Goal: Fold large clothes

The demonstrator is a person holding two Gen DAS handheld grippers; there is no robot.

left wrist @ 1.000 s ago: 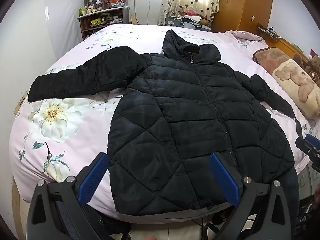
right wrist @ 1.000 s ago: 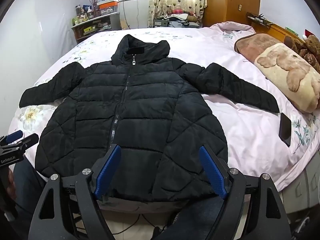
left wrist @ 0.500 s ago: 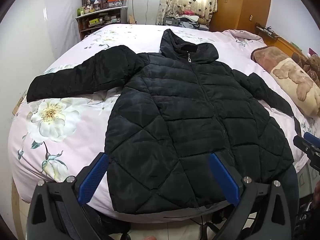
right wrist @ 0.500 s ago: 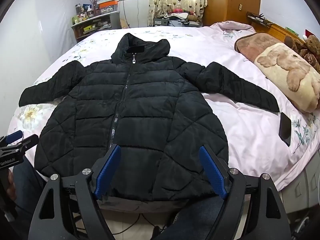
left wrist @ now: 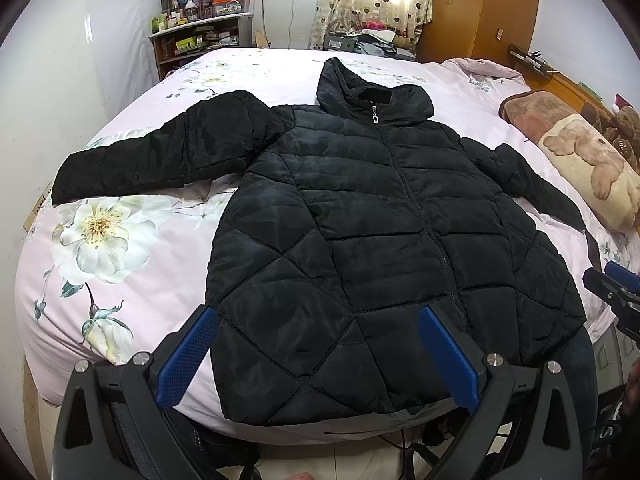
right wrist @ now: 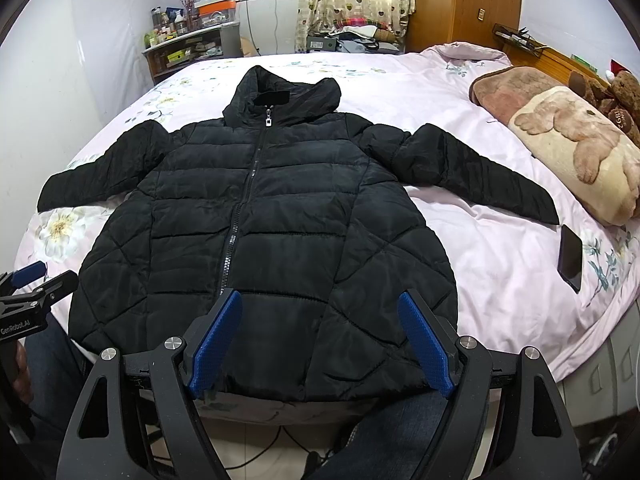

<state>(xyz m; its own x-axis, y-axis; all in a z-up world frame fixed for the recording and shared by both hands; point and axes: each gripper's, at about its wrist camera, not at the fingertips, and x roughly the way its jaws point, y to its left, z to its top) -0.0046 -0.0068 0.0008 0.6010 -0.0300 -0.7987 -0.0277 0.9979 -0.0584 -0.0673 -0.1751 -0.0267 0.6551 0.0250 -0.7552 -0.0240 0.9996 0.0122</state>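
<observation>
A black quilted hooded jacket (left wrist: 372, 232) lies flat and zipped on the bed, front up, both sleeves spread out; it also shows in the right wrist view (right wrist: 264, 232). Its hem hangs at the bed's near edge. My left gripper (left wrist: 316, 320) is open and empty, above the hem's left part. My right gripper (right wrist: 320, 304) is open and empty, above the hem's middle-right part. Neither touches the jacket. The right gripper's tip shows at the left wrist view's right edge (left wrist: 616, 288); the left gripper shows at the right wrist view's left edge (right wrist: 32, 292).
The bed has a pink floral sheet (left wrist: 104, 240). A dark phone (right wrist: 570, 256) lies on the sheet below the right sleeve. A rolled bear-print blanket (right wrist: 576, 148) and a teddy bear (right wrist: 620, 100) lie at the right. A shelf (left wrist: 196, 40) and wardrobe (left wrist: 480, 8) stand behind.
Both grippers have shifted slightly; the jacket sits a little lower and nearer in both views. The jacket itself has not moved.
</observation>
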